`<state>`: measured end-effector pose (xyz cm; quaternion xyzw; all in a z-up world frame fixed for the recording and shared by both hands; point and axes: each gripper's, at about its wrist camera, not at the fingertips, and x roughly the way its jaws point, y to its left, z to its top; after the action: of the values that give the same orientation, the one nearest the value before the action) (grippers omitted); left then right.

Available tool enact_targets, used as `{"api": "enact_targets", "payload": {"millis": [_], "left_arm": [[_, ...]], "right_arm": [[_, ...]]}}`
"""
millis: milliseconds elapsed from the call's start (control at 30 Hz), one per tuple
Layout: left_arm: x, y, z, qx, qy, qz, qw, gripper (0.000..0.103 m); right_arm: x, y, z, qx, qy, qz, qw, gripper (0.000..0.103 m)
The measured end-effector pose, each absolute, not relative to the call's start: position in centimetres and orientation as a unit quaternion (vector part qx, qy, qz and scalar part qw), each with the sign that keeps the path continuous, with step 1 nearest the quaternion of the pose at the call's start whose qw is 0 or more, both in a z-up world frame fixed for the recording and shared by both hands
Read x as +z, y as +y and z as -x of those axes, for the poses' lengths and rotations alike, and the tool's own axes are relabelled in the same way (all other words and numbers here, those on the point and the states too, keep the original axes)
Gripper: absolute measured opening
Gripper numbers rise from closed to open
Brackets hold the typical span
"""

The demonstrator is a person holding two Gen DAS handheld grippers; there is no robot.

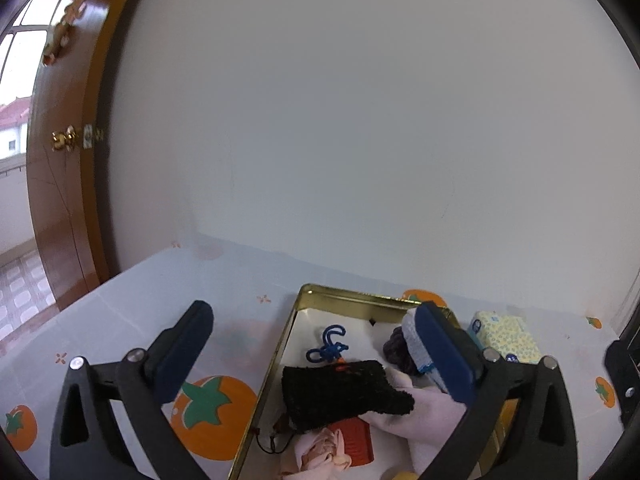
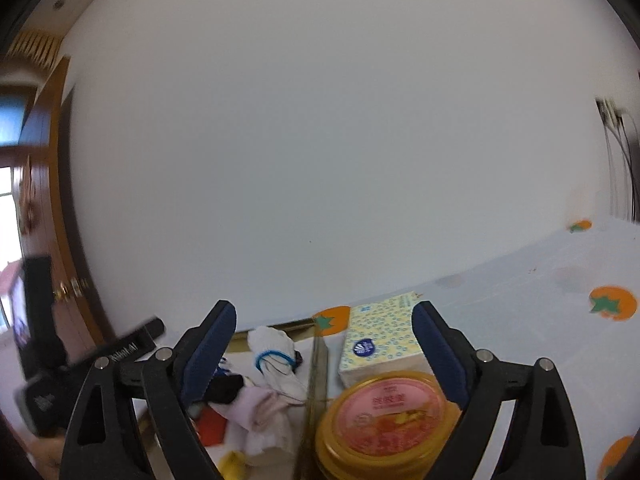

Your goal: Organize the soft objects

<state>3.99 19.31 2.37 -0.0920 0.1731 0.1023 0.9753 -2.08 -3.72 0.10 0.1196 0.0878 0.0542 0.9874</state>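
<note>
both pairs of fingers apart above gold tin of soft items

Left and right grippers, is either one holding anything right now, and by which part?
Nothing is held. The left gripper and the right gripper are both open, fingers spread above the gold tin of soft items.

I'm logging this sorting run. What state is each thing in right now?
left gripper: open, holding nothing.
right gripper: open, holding nothing.
gold tin: lidless, holding soft items.
black knit piece: lying in the tin, on top of a pink cloth.
tissue pack: outside the tin, on the table.
round yellow container: lid on.
</note>
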Motion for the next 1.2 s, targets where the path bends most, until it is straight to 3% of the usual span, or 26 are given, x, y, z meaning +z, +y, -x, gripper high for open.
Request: {"api": "enact_targets", "payload": {"millis": [267, 667, 1200], "left_arm": [[2.4, 18.2, 0.0, 0.106, 0.106, 0.059, 0.987, 0.102], [0.5, 15.6, 0.9, 0.090, 0.147, -0.003, 0.985, 0.103], [0.2, 14.9, 1.4, 0.085, 0.163, 0.009, 0.983, 0.103]], "right_arm": [[0.0, -2.8, 2.4, 0.079, 0.073, -0.113, 0.988, 0.092], [-0.2, -1.7, 4.4, 0.100, 0.043, -0.059, 0.992, 0.094], [-0.1, -1.7, 5.0, 0.089, 0.048, -0.050, 0.994, 0.094]]}}
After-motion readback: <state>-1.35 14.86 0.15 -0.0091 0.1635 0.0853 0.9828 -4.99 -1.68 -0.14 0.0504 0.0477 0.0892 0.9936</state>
